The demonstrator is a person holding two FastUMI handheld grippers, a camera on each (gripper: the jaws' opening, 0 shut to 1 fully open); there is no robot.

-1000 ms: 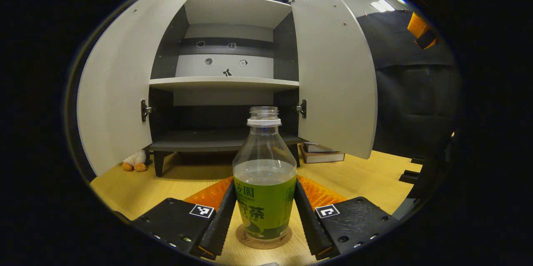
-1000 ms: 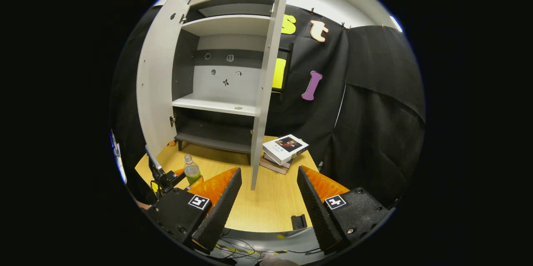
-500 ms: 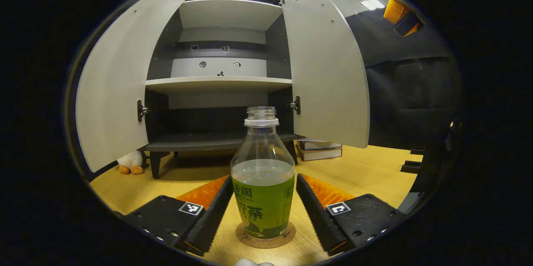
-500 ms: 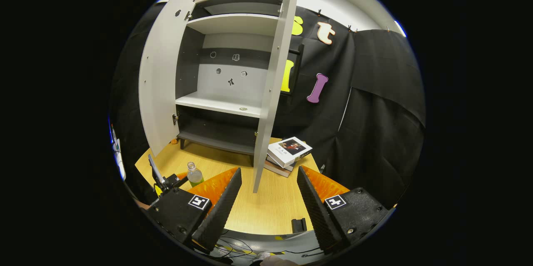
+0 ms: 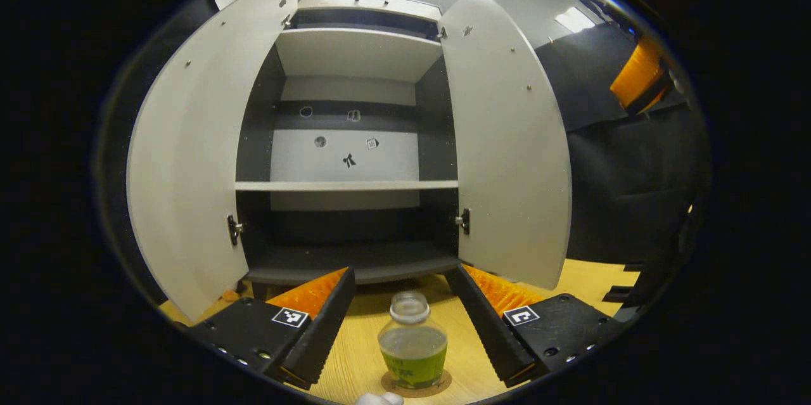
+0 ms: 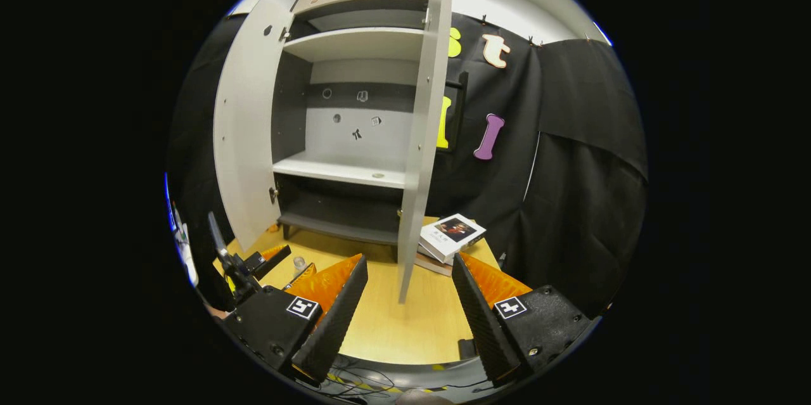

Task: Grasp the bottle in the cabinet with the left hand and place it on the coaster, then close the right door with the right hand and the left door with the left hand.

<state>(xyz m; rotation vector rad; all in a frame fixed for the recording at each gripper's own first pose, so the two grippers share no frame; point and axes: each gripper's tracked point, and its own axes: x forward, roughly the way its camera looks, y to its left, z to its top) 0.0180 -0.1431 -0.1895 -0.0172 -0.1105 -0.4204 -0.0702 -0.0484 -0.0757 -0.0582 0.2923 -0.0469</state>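
A tall grey cabinet (image 5: 355, 139) stands on a wooden desk (image 6: 386, 322) with both of its doors swung wide open. This cabinet is the reference for everything else here.

In the left gripper view, a clear bottle (image 5: 412, 343) with no cap, partly filled with green drink, stands upright on a round cork coaster (image 5: 416, 386) on the desk just in front of the cabinet's bottom shelf. The left gripper (image 5: 403, 319) hangs above and around the bottle, its two fingers (image 5: 320, 329) spread apart on either side of the bottle, touching nothing. The cabinet's left door (image 5: 196, 151) and right door (image 5: 507, 145) frame the dark interior, where a pale middle shelf (image 5: 345, 186) crosses at mid-height.

In the right gripper view, the right gripper (image 6: 405, 310) is held in front of the cabinet, its fingers (image 6: 336, 310) also wide apart and holding nothing. The right door (image 6: 424, 132) is seen edge-on, jutting out toward the camera between the two fingers. To the right of the cabinet's foot, a small stack of books (image 6: 451, 237) lies on the desk. In front of the cabinet's left door (image 6: 247, 120), the left gripper (image 6: 288, 265) shows, with the top of the bottle (image 6: 299, 262) just beside it.
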